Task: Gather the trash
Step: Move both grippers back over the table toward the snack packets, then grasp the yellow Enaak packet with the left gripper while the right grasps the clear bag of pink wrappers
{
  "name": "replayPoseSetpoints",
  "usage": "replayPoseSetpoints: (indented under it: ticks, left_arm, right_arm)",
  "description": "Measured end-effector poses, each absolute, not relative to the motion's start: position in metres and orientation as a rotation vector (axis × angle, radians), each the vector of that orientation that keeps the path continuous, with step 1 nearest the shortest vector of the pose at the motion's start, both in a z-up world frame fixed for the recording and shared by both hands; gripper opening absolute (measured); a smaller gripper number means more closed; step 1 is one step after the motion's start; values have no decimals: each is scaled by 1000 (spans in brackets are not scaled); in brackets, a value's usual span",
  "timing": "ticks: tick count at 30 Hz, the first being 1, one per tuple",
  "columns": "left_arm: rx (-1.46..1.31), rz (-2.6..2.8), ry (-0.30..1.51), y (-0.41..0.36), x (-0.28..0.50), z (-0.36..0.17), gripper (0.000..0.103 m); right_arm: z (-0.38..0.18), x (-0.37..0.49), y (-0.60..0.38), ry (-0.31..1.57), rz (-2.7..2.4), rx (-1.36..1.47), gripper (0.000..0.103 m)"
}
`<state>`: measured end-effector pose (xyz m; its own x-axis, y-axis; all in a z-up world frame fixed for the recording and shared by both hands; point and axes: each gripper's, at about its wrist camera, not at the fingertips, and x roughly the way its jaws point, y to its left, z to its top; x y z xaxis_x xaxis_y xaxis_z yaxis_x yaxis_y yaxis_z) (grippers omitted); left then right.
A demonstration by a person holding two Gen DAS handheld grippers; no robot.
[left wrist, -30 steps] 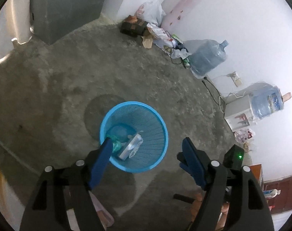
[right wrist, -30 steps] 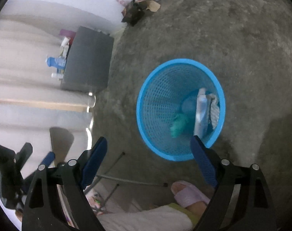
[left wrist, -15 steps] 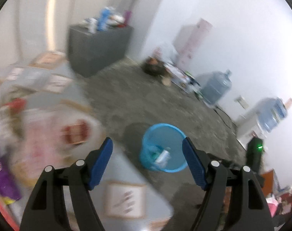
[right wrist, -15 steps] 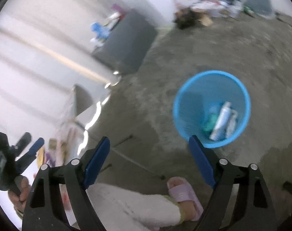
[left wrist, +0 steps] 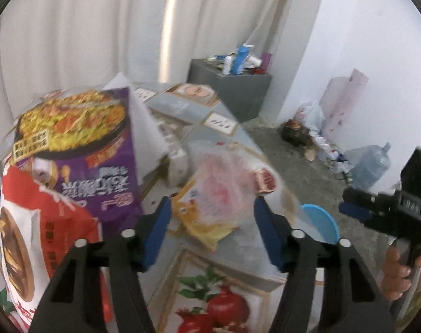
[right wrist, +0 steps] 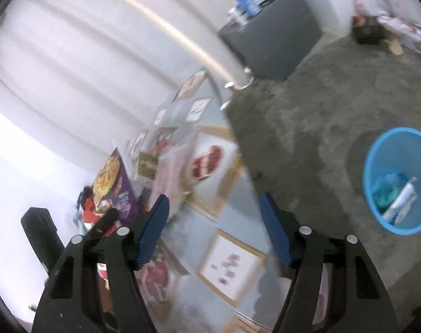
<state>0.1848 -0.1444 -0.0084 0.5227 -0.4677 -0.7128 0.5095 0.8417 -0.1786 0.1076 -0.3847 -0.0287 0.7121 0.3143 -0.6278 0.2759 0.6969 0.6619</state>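
Observation:
My left gripper [left wrist: 213,230] is open and empty, just above a table with a patterned cloth [left wrist: 232,283]. A crumpled pink and yellow wrapper [left wrist: 218,197] lies between its fingers, a little ahead. A purple noodle packet [left wrist: 80,149] and a red packet [left wrist: 35,238] stand to the left. My right gripper [right wrist: 214,230] is open and empty above the same table [right wrist: 232,258]. The blue mesh trash bin [right wrist: 399,180] stands on the floor to the right with a tube and green trash inside. Its rim shows in the left wrist view [left wrist: 321,222].
A grey cabinet [left wrist: 232,88] with bottles on top stands by the white curtain. A pile of bags and boxes [left wrist: 307,130] and a water jug [left wrist: 368,166] line the far wall. The floor [right wrist: 321,111] is bare concrete. The right gripper's body [left wrist: 391,211] is at the right.
Both grippers have swung up and left, away from over the bin toward the table. The table's wrappers and packets have come into view. Both stay open and empty.

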Motion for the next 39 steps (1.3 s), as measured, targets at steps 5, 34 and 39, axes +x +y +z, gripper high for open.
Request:
replayPoseSetpoints:
  ticks: [5, 34, 39]
  left_arm:
    - [52, -561, 877, -142, 200, -28, 41]
    - [50, -636, 1132, -126, 146, -58, 9]
    - [77, -645, 1152, -117, 123, -58, 22]
  right_arm:
    - [-33, 149, -355, 854, 45, 776, 60]
    - [-59, 117, -309, 1022, 56, 708, 12]
    - [-58, 99, -303, 1030, 44, 717, 12]
